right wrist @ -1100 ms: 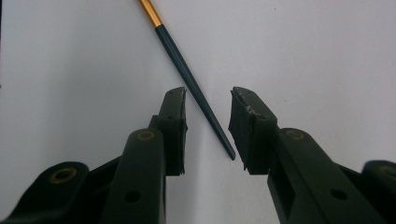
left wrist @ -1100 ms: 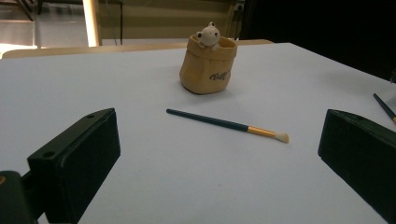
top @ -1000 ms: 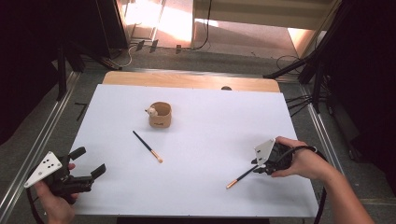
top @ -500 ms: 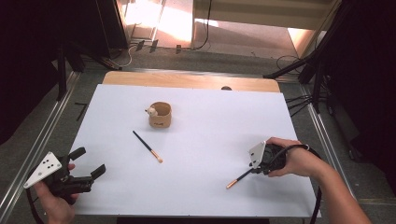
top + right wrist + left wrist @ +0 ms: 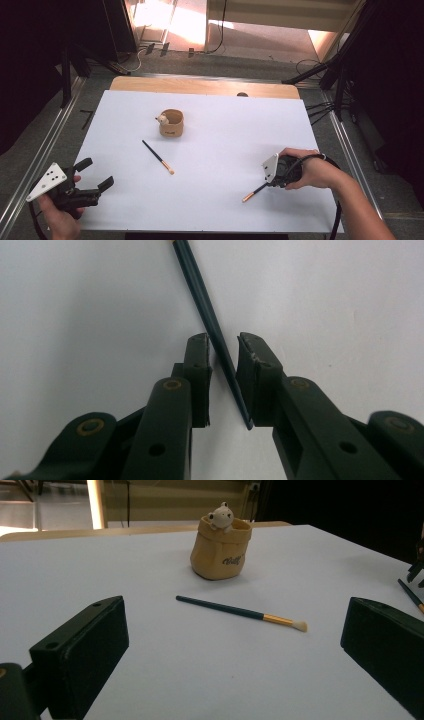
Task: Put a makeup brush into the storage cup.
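Where right gripper (image 5: pixel 222 347) meets table (image 5: pixel 225 125), jaws narrow around dark brush handle (image 5: pixel 210 320), contact unclear, bristle end cut off. Left gripper (image 5: pixel 95 176) wide open, holding nothing. 2nd makeup brush (image 5: pixel 240 612) lies near tan bear pot (image 5: pixel 221 550).

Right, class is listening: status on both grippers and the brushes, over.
Left gripper open, idle at table edge. Right gripper straddling near brush handle, jaws not yet closed on it. Second brush lies free beside bear cup. Nothing obstructing.
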A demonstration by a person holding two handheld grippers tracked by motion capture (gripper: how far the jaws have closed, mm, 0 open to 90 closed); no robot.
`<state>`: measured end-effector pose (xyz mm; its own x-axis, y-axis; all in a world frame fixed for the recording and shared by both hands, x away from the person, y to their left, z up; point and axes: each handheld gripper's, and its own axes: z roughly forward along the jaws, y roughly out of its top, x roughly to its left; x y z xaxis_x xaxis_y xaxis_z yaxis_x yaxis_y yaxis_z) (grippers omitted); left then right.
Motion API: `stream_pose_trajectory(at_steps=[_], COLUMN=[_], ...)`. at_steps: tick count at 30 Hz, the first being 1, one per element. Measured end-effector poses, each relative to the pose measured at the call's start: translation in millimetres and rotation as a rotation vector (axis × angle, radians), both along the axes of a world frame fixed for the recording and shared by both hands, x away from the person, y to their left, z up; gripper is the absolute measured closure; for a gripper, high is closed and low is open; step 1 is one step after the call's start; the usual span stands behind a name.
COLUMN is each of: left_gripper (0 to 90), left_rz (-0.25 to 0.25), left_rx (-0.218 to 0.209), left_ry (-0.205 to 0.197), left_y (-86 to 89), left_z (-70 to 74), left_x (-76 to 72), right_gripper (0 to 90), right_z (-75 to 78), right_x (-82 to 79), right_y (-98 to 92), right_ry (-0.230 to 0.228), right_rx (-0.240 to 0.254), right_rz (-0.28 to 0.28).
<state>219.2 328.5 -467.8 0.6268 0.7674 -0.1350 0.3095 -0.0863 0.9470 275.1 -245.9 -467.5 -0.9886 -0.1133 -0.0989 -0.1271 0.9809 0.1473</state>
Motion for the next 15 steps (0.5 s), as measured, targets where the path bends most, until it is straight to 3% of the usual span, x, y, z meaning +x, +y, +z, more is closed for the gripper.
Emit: stream_pose_trajectory(at_steps=[15], left_gripper=[0.0], left_rz=[0.002], left_rx=[0.003], left_ry=[0.005], left_y=[0.5], left_z=[-0.1], left_x=[0.1], right_gripper=[77.0], right_z=[-3.5], right_x=[2.9], right_y=[8.1], right_ry=[0.001], right_rx=[-0.029], right_rz=[0.049])
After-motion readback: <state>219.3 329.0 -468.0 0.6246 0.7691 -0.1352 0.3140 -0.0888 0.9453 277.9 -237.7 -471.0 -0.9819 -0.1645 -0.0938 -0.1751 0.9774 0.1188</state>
